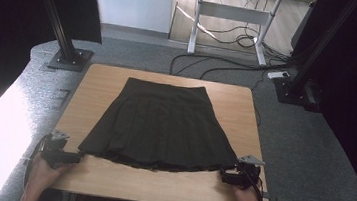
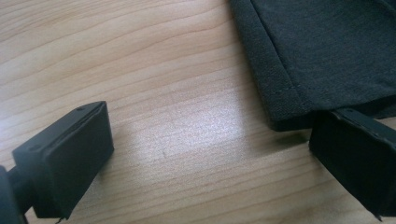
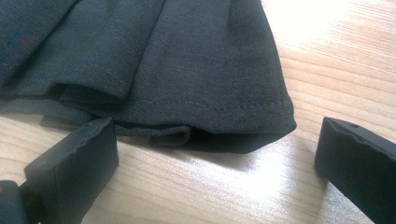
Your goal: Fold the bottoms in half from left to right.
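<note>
The high view shows a dark pleated skirt point(image 1: 159, 126) lying flat on a wooden table point(image 1: 157, 184), with the waistband at the far side and the wide hem toward the person. The person's forearms are cut off by the bottom edge, and both hands are partly covered by the tools they hold. From this height the jaws are too small and dark to judge, and the pleats are hard to separate from each other.

The left gripper point(image 1: 60, 156) stays at the near left corner of the hem, and the right gripper point(image 1: 240, 177) at the near right corner.

The left gripper view gives what the high view cannot: the stitched hem corner of the skirt point(image 2: 322, 51) lies flat on the wood, and the left gripper point(image 2: 210, 154) has its jaws spread wide. One jaw sits just beside the corner, maybe touching its edge; I cannot tell for sure. The other jaw stands well apart on bare wood. Nothing is pinched.

The right gripper view shows the layers of the skirt point(image 3: 187, 70) at the other corner, with a thinner under-layer visible below the hem. The right gripper point(image 3: 217, 158) is also released, its jaws wide, and the hem corner lies just ahead of the gap between them, not gripped. Strong light reflects on the wood there.
</note>
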`<state>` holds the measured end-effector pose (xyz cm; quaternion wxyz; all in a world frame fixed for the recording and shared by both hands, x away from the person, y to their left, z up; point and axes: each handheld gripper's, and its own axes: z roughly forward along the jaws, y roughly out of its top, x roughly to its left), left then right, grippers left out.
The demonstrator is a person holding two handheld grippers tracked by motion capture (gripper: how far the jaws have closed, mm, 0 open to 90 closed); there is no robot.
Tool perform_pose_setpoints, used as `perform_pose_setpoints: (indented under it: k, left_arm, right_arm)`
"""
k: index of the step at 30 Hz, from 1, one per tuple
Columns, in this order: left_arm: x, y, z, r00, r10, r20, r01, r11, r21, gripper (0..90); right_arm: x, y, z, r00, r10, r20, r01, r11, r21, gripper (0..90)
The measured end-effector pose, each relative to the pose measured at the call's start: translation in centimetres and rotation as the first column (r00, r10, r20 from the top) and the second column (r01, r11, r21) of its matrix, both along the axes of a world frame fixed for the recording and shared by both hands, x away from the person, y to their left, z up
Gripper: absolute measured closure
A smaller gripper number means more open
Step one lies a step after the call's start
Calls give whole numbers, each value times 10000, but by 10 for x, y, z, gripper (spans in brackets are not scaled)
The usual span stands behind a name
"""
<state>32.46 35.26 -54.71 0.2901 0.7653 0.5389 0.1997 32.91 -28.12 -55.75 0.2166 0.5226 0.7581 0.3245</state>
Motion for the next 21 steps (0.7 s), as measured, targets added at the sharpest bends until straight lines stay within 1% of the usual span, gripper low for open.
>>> perform_pose_setpoints:
  k: [1,3,6,15,16,17,18,19,21]
  left_arm:
    - [0,-1,0,10000,75,4,-75,10000,-4,0]
    - [1,-4,0,9991,413,-1,-413,9991,-9,0]
    - [-1,-4,0,10000,14,-24,-14,10000,3,0]
    - [0,0,1,9979,-629,-126,629,9980,-9,0]
    - [1,0,2,9974,-702,-165,701,9975,-100,0]
    - [1,1,3,9965,-799,-261,791,9965,-283,0]
    - [2,2,5,9958,-868,-291,851,9948,-553,0]
    - [2,2,7,9959,-887,-198,871,9936,-716,0]
    - [3,0,13,9950,-1002,45,1003,9930,-618,0]
  right_arm:
    - [0,0,0,10000,0,0,0,10000,0,0]
    - [0,0,0,10000,1,1,-1,10000,-2,0]
    - [0,0,0,10000,1,0,-1,10000,0,0]
    - [0,0,0,10000,-27,13,27,10000,16,0]
    - [0,0,0,10000,-48,18,48,10000,46,0]
    - [-1,0,0,9999,-99,34,99,9999,82,5]
    - [-2,-1,0,9998,-186,43,186,9997,162,12]
    - [-3,-1,1,9995,-310,61,308,9991,293,15]
    - [-4,-1,3,9991,-409,-55,411,9982,436,41]
